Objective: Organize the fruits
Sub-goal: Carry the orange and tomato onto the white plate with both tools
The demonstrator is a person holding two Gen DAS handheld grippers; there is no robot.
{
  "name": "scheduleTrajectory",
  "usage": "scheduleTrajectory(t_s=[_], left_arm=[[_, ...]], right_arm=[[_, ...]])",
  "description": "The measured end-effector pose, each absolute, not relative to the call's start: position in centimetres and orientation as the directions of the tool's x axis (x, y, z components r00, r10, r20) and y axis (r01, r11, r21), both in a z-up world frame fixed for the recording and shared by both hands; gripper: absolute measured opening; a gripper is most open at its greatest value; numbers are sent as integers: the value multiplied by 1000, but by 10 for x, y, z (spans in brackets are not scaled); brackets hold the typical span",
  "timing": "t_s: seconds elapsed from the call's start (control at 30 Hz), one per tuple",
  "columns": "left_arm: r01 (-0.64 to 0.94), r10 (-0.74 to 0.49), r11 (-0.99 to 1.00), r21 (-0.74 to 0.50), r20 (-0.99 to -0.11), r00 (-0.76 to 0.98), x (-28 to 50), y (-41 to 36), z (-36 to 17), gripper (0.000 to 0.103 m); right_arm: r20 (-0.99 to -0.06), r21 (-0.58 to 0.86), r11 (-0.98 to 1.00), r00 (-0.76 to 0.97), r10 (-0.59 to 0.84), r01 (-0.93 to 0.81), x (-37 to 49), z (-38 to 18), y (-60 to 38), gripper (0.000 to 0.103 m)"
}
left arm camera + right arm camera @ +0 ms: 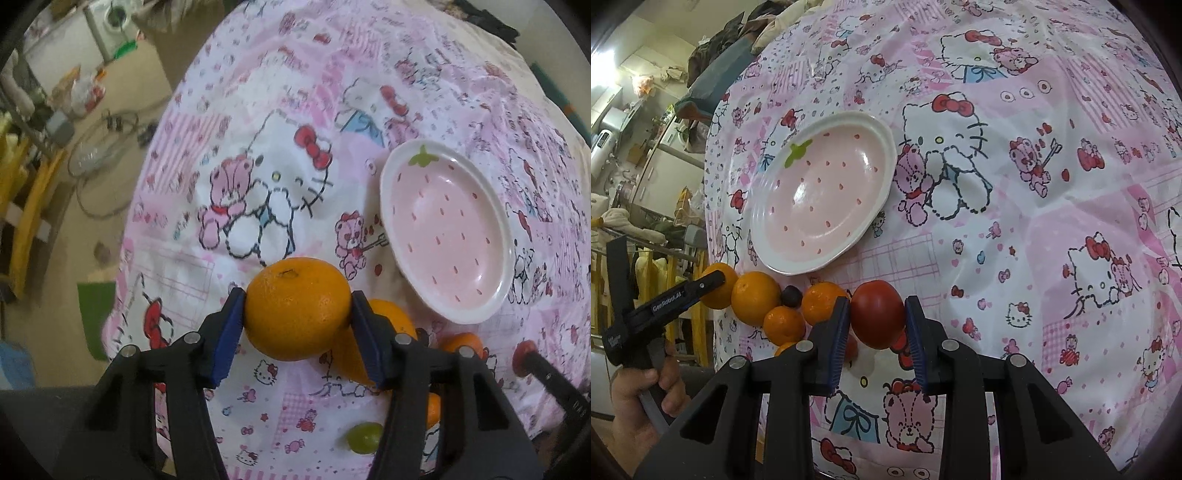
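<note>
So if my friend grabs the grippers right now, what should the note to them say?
Left gripper: shut on a big orange, just in front of the other fruit.
Right gripper: shut on a red tomato.
Plate: pink strawberry pattern, sitting on the cartoon-cat cloth, nothing in it yet.
Still on the cloth near the plate: more oranges, a small dark fruit and a green grape.
Done: both fruits gripped.
Left: probably put both on the plate, then fetch the rest.
</note>
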State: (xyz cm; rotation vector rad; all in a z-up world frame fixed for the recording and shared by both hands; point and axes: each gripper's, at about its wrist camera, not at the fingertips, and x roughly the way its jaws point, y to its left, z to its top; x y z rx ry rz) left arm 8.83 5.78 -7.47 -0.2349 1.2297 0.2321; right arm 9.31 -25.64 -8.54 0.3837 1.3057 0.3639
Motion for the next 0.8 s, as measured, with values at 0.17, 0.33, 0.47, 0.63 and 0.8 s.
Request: scheduleTrajectory(t_s=[0.17, 0.33, 0.47, 0.63, 0.8], left_arm=[[-261, 67, 964, -43, -915, 397, 85, 51, -57, 52], [-191, 65, 981, -31, -877, 476, 83, 34, -35, 52], [-109, 43, 994, -16, -852, 521, 90, 14, -18, 52], [-48, 29, 999, 4, -839, 543, 110, 0, -6, 52], [-24, -20, 999, -38, -862, 506, 138, 0, -14, 52]], right_arm=[[-843, 486, 873, 244, 479, -36, 93, -80, -261, 32], [-789, 542, 837, 303, 535, -67, 92, -61, -265, 32], [-733, 583, 808, 371, 570, -91, 97, -39, -270, 32], [-710, 588, 803, 415, 569, -96, 113, -27, -277, 32], [-717, 570, 813, 412, 563, -118, 141, -26, -272, 32]])
